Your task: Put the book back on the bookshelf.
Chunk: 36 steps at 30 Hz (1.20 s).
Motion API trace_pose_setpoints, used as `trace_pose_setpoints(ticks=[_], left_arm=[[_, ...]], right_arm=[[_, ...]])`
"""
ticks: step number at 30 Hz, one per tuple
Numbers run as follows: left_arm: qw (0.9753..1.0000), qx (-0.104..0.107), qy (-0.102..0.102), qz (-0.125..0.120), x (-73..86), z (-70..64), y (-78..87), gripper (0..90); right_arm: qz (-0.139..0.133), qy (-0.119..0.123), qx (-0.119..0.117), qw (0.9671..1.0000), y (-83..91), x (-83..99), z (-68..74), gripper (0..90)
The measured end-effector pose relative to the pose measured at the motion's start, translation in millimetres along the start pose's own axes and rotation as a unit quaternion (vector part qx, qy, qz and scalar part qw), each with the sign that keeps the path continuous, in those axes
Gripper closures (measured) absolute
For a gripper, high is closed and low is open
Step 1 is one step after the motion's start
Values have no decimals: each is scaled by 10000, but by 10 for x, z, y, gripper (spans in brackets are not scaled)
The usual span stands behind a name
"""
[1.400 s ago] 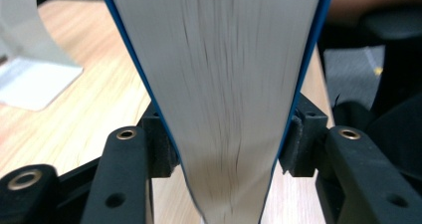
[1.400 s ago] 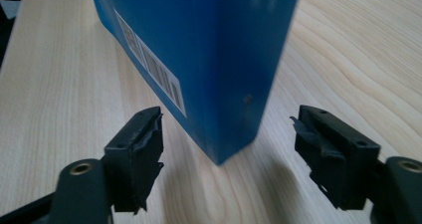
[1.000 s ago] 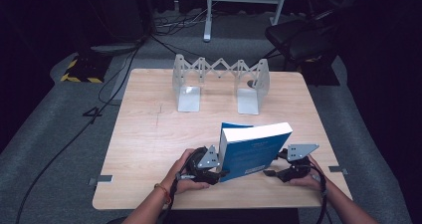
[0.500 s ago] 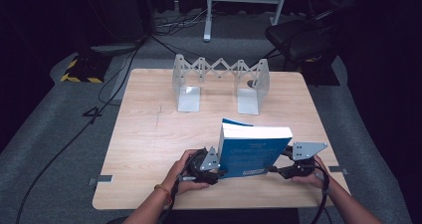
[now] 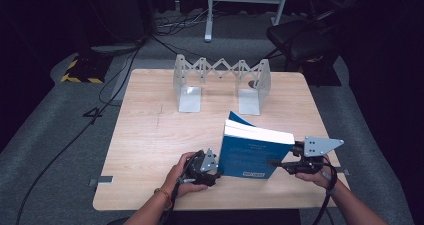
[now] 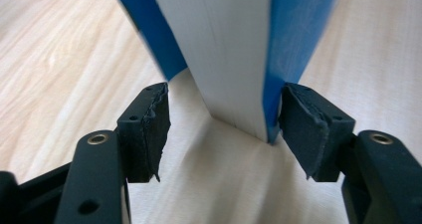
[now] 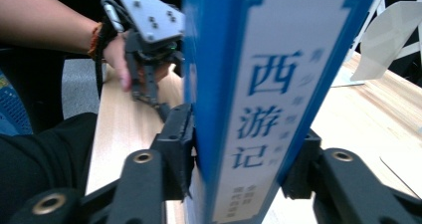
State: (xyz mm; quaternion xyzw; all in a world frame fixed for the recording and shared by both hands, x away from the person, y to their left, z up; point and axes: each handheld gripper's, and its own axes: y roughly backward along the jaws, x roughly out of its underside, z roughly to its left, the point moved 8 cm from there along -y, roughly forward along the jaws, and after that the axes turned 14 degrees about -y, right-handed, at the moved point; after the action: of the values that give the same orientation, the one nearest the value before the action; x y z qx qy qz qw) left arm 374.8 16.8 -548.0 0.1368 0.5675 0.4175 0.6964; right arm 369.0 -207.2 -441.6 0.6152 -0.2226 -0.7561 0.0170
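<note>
Our left gripper [image 5: 212, 166] sits at the near edge of the table [image 5: 150, 135], low on the wood, its jaws spread wide on either side of the book [image 5: 252, 152]. In the left gripper view one pad [image 6: 149, 124] stands clear of the blue cover, while the other just meets the cover's corner — we are not squeezing here. The book stands on its bottom edge between our two hands, tilted a little, white pages up, blue cover towards us.

Our right gripper [image 5: 280, 162] comes in from the other side and grips the book by its spine — in the right gripper view both jaws press against the blue spine with its printed characters.

Farther back on the table stands the metal book rack [image 5: 220, 80], well apart from the book.
</note>
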Motion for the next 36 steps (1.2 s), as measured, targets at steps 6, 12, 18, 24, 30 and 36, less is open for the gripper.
trace_pose_setpoints(ticks=[6, 12, 18, 24, 30, 36], left_arm=[[9995, -268, 178, 1, 16, 126, -75, 333], [9992, -207, 332, 14, 47, 131, -94, 302], [9991, -154, 352, 152, 79, 133, -111, 286], [9987, -352, 279, 246, 68, 169, -147, 193], [9971, -606, 332, 305, 29, 266, -221, 216], [9964, -630, 461, 330, -10, 345, -300, 217]], right_arm=[[19, 145, 213, 9997, 13, -14, 66, 594], [-124, 73, 328, 9994, -17, -72, 91, 585], [-435, 18, 454, 9980, -22, -307, 130, 555], [-406, -46, 477, 9980, -63, -480, 150, 554], [-398, 76, 712, 9966, -96, -581, 159, 565], [-295, 73, 921, 9953, -89, -606, 121, 571]])
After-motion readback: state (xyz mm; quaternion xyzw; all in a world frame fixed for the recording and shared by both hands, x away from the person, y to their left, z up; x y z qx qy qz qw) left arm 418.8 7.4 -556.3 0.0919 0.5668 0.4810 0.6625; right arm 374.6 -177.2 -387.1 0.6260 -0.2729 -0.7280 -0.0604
